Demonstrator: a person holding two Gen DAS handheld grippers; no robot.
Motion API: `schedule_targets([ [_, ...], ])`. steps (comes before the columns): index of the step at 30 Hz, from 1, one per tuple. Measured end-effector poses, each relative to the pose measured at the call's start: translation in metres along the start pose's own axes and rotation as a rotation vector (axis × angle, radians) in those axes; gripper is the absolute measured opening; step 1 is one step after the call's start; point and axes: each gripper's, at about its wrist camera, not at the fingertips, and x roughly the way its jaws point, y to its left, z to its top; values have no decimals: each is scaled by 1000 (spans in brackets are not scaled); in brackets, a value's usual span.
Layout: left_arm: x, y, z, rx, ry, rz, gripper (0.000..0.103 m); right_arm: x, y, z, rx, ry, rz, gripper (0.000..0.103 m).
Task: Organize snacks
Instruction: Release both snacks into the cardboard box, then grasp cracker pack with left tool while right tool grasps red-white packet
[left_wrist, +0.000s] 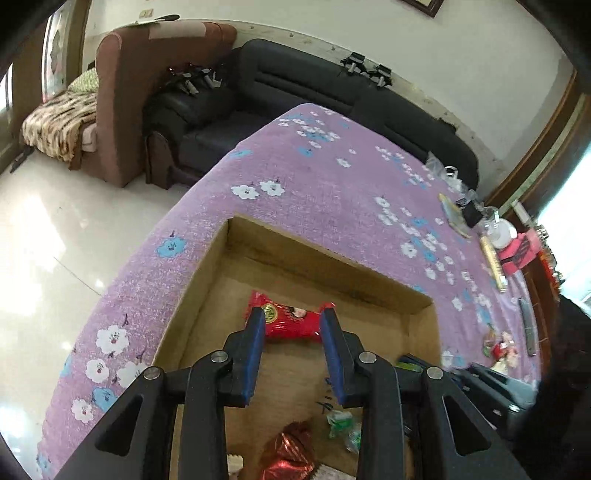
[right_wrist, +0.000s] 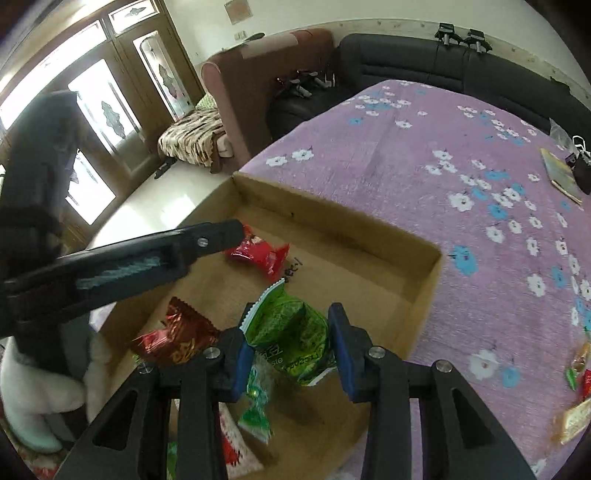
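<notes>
A shallow cardboard box (left_wrist: 413, 301) (right_wrist: 430, 280) lies on the purple flowered cloth. My left gripper (left_wrist: 292, 319) (right_wrist: 242, 230) is open over the box, its blue fingers on either side of a red snack packet (left_wrist: 290, 323) (right_wrist: 258, 254) on the box floor. My right gripper (right_wrist: 291, 328) is open around a green snack packet (right_wrist: 291, 336), which stands between its pads; contact cannot be told. A shiny red packet (left_wrist: 291, 454) (right_wrist: 177, 336) and small green candies (left_wrist: 343, 424) (right_wrist: 256, 410) lie in the box's near part.
Loose snacks (right_wrist: 578, 387) (left_wrist: 498, 347) lie on the cloth to the right of the box. A booklet (right_wrist: 561, 173), bottles and clutter (left_wrist: 495, 236) sit at the far right edge. A dark sofa (left_wrist: 332, 92) and brown armchair (left_wrist: 147, 92) stand beyond the table.
</notes>
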Motion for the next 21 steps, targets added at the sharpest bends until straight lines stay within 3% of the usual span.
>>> schedule_targets([
  [5, -28, -4, -4, -8, -50, -56, 44, -17, -7, 1, 33, -36, 22, 40],
  [10, -68, -26, -12, 4, -108, -141, 54, -75, -33, -9, 26, -125, -14, 41],
  [13, -88, -44, -21, 14, -134, -215, 67, -120, -75, -25, 65, -185, -70, 48],
  [18, -98, -90, -42, 58, -121, -337, 69, -182, -176, -65, 220, -234, -230, 48],
  [21, -87, -119, -55, 93, -75, -374, 69, -200, -231, -96, 345, -221, -274, 48],
])
